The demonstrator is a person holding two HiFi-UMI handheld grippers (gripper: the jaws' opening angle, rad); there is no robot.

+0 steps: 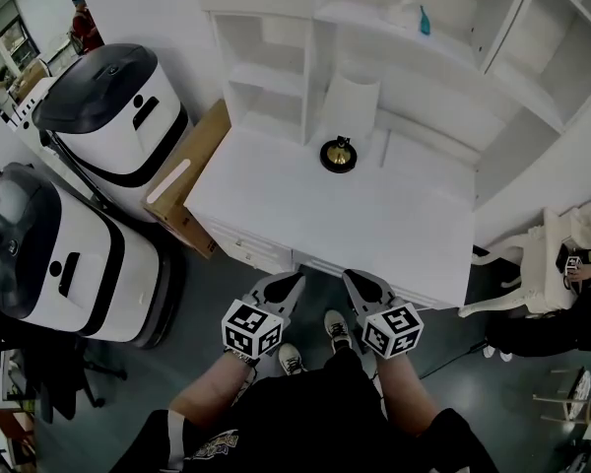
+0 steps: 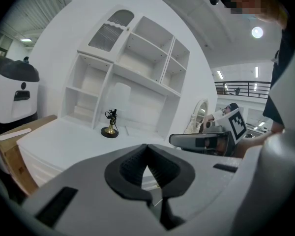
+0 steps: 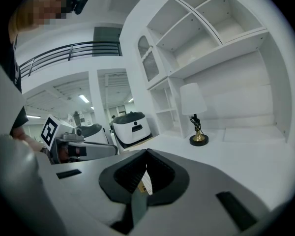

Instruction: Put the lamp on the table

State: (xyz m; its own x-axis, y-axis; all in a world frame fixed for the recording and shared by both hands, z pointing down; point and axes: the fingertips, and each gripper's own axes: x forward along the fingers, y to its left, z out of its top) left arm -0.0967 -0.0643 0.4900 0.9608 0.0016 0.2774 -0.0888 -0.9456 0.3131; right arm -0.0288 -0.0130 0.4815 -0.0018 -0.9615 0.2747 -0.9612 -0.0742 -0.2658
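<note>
A small lamp with a white shade and a black-and-brass base (image 1: 339, 153) stands upright on the white desk (image 1: 305, 215), towards its back, in front of the shelf unit. It also shows ahead of the jaws in the left gripper view as the lamp (image 2: 110, 125) and in the right gripper view as the lamp (image 3: 197, 132). My left gripper (image 1: 292, 284) and right gripper (image 1: 355, 281) hover side by side at the desk's front edge, well short of the lamp. Both are shut and hold nothing: left gripper (image 2: 147, 147), right gripper (image 3: 147, 153).
A white shelf unit (image 1: 276, 77) rises behind the desk, with a teal bottle (image 1: 425, 20) on it. A cardboard box (image 1: 192, 170) leans at the desk's left. Two white-and-black machines (image 1: 118, 116) (image 1: 69, 264) stand left. A white chair (image 1: 532, 264) is right.
</note>
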